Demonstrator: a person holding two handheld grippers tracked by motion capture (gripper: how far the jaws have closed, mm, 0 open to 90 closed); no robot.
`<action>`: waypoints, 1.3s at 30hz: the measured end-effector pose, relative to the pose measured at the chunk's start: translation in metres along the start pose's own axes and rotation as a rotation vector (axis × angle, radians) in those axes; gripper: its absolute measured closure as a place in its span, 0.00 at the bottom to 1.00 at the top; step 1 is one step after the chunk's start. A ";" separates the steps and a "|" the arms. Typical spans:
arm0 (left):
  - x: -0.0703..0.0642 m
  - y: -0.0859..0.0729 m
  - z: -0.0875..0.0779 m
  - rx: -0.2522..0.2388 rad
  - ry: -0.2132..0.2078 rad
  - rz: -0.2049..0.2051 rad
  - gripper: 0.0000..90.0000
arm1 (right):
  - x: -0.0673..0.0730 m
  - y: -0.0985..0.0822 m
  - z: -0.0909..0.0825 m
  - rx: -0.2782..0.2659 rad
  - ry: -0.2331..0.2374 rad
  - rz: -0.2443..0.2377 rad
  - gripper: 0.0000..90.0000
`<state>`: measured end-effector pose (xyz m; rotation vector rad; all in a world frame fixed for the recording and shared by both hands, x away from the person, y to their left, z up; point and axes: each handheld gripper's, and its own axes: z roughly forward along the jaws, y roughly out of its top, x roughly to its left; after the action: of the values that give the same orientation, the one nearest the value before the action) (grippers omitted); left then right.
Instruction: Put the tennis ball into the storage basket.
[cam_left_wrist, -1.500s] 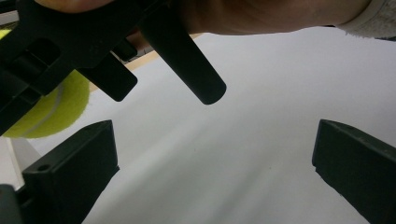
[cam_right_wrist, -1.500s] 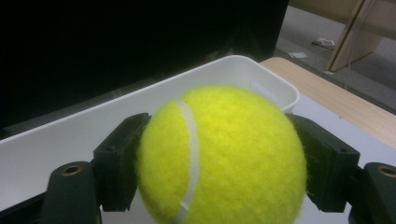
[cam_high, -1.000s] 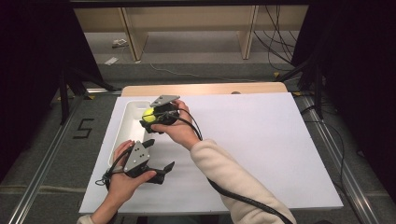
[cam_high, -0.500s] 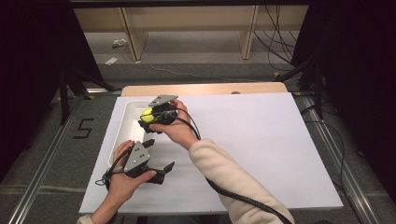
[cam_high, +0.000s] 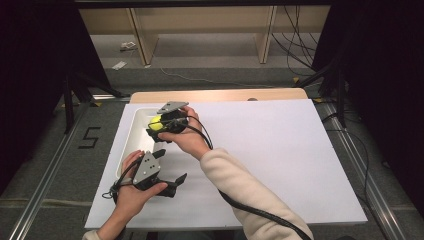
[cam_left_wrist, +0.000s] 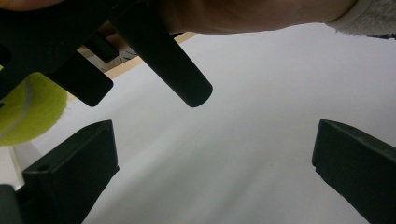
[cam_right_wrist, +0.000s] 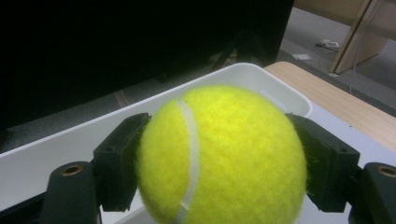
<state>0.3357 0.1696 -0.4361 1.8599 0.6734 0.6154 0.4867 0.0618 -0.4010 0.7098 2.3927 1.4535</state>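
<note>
A person at a white-covered table (cam_high: 280, 160) works two handheld grippers, with a yellow tennis ball (cam_right_wrist: 222, 154) clamped between the two black jaws of the right gripper (cam_high: 162, 126), one jaw pressed against each side of the ball. In the high view, that gripper holds the ball (cam_high: 156, 123) over the far end of a shallow white tray (cam_high: 131, 137) that lies along the table's left side; the right gripper view shows the tray's rim (cam_right_wrist: 154, 107) curving behind and below the ball, though whether the ball touches the tray floor cannot be told. The left gripper (cam_high: 165, 170) sits nearer the person, just beside the tray's near end, its jaws spread wide with nothing between them. Its own camera looks out across bare white surface (cam_left_wrist: 233, 154), with the ball (cam_left_wrist: 25, 112) and the right gripper's jaws seen at upper left, close by. A wooden table edge (cam_high: 215, 95) runs along the far side.
</note>
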 end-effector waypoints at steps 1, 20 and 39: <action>0.000 0.000 0.000 0.000 0.000 0.000 0.00 | 0.000 0.000 0.000 0.000 0.001 0.001 0.29; 0.000 -0.001 0.000 0.004 0.000 0.001 0.00 | 0.002 0.004 0.004 0.004 0.003 -0.008 0.29; 0.000 0.000 0.001 0.005 0.000 0.003 0.00 | 0.001 0.013 0.006 0.002 0.006 -0.020 0.29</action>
<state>0.3361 0.1687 -0.4370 1.8653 0.6728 0.6157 0.4917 0.0717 -0.3920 0.6813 2.3992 1.4477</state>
